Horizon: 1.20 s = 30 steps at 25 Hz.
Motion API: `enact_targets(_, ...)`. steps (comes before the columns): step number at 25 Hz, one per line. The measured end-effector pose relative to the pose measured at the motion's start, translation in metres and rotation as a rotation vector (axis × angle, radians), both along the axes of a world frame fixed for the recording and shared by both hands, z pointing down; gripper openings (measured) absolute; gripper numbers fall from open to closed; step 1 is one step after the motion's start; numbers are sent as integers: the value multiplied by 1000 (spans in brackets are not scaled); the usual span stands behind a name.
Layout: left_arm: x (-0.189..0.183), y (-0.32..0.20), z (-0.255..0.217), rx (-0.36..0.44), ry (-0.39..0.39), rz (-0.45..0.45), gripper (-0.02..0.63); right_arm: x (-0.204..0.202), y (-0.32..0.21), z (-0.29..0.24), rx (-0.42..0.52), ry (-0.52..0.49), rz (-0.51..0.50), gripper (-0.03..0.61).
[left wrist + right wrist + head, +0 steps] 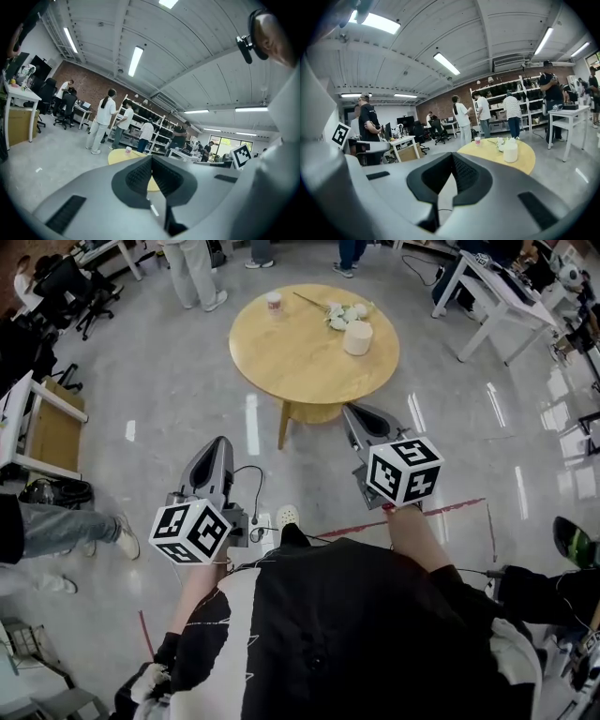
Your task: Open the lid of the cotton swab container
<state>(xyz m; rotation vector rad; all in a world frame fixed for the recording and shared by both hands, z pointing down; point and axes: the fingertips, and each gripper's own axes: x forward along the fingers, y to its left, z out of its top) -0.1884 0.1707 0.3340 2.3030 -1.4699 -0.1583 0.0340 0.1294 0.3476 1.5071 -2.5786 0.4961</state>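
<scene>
The cotton swab container (357,337) is a white cylinder with its lid on, standing on the round wooden table (300,367) towards its right side. In the right gripper view the container (510,152) shows ahead and to the right on the table (525,161). My left gripper (222,441) and right gripper (355,410) are both shut and empty, held over the floor short of the table. The right gripper's tips come close to the table's near edge. The left gripper (152,157) and the right gripper (452,155) each show their jaws pressed together with nothing between them.
White flowers (343,313) and a small cup (274,303) also lie on the table. Desks (487,296) stand to the right, a desk and box (42,427) to the left, with office chairs behind. Several people stand beyond the table. A cable (251,488) and red tape (450,510) lie on the floor.
</scene>
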Motion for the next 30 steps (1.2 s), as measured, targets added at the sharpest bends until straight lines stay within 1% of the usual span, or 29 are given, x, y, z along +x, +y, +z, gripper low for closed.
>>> enact_targets(6,-13,-70,-24,32,14,38,11,-17,-59,-15,-2,9,11,5)
enact_targets(10,-21,-113,-35,60,22,64,12,-26,-95,-27,29,25,38,5)
enact_targets(14,-31,-147,-39,82,33,73,11,-33,-124,-27,41,31,53,5)
enact_targets(17,-34,-165,-36,76,43,77,11,-38,-138,-22,34,41,57,6)
enact_targets(21,-31,-179,-18,23,55,98,11,-36,-150,1,-34,26,83,6)
enact_targets(27,-22,-192,15,-63,74,113,11,-31,-163,38,-189,-145,118,5)
enact_targets(28,-20,-195,20,-75,76,115,11,-29,-165,43,-205,-152,121,5)
enact_targets(30,-17,-202,28,-94,75,116,11,-26,-172,50,-216,-132,121,5)
